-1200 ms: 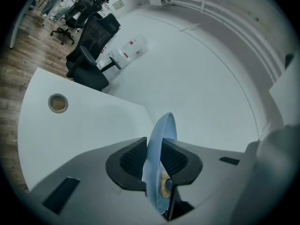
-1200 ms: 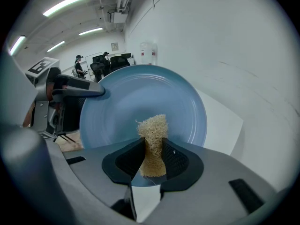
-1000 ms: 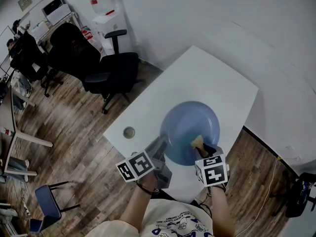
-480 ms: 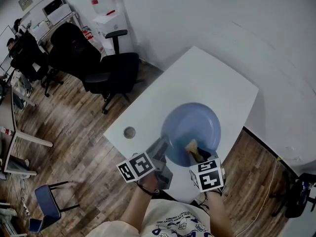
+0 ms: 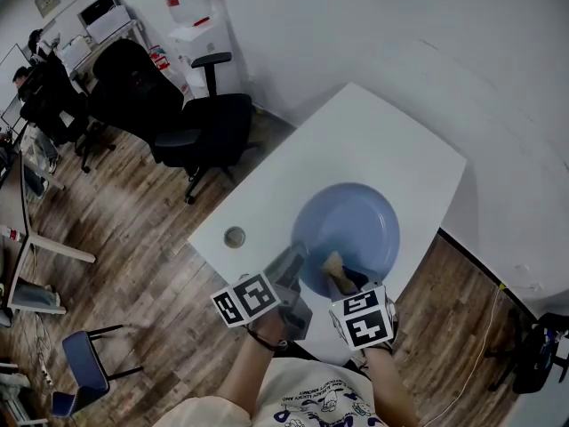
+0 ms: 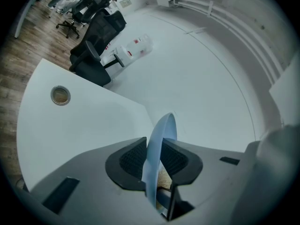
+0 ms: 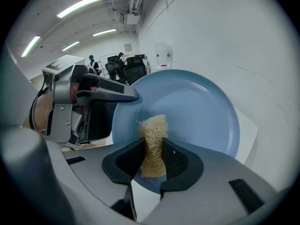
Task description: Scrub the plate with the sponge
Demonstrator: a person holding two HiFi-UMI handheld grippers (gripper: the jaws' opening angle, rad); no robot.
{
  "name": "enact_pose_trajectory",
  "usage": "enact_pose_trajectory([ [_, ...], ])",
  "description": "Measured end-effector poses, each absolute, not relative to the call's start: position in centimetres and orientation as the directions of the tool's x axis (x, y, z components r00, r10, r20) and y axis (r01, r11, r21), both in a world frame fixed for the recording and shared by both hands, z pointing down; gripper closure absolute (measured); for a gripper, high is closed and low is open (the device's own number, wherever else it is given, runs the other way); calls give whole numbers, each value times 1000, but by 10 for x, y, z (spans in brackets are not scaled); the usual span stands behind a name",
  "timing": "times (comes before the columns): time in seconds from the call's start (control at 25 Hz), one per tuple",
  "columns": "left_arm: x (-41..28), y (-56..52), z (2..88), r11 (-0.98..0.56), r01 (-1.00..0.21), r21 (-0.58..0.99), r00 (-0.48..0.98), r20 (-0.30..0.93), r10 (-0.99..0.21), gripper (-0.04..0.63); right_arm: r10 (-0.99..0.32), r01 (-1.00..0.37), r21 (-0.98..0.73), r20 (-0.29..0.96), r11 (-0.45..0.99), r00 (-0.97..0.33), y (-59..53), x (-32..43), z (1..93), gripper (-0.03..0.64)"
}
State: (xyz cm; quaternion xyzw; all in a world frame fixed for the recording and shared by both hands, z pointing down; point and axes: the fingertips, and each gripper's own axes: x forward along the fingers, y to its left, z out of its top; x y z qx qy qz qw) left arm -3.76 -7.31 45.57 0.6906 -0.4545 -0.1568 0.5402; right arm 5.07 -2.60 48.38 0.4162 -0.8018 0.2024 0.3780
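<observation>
A round blue plate (image 5: 351, 225) is held tilted above the white table (image 5: 373, 140). My left gripper (image 5: 298, 258) is shut on the plate's near left rim; in the left gripper view the rim (image 6: 158, 144) stands edge-on between the black pads. My right gripper (image 5: 340, 274) is shut on a tan fibrous sponge (image 5: 333, 265), squeezed upright between its pads (image 7: 152, 146). The sponge's tip rests against the plate's (image 7: 197, 107) lower left face, close to the left gripper (image 7: 93, 97).
A small round metal disc (image 5: 235, 236) is set in the table near its left edge. Black office chairs (image 5: 200, 127) stand on the wood floor to the left. A white wall (image 5: 400, 25) runs behind the table. People sit at desks far left.
My right gripper has slid the sponge to the left across the plate's lower part, toward the left gripper. The left gripper and the plate have stayed in place.
</observation>
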Motion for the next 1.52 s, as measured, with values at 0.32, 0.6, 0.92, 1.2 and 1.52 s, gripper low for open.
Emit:
enact_pose_trajectory([
  [0.32, -39, -71, 452, -15, -458, 889, 542, 265, -797, 515, -503, -800, -24, 767, 599, -399, -24, 31, 475, 506],
  [0.6, -38, -71, 451, -22, -452, 892, 547, 258, -796, 515, -507, -792, -18, 760, 611, -408, -27, 27, 470, 506],
  [0.92, -32, -71, 448, -51, -464, 884, 560, 249, -790, 515, -529, -795, -18, 738, 606, -419, -37, 27, 461, 506],
  [1.2, -27, -70, 444, -69, -477, 876, 568, 247, -785, 515, -544, -799, -14, 725, 601, -422, -46, 28, 451, 506],
  [1.52, -23, -68, 444, -84, -487, 869, 578, 249, -777, 515, -554, -799, 4, 723, 601, -413, -54, 31, 449, 506],
])
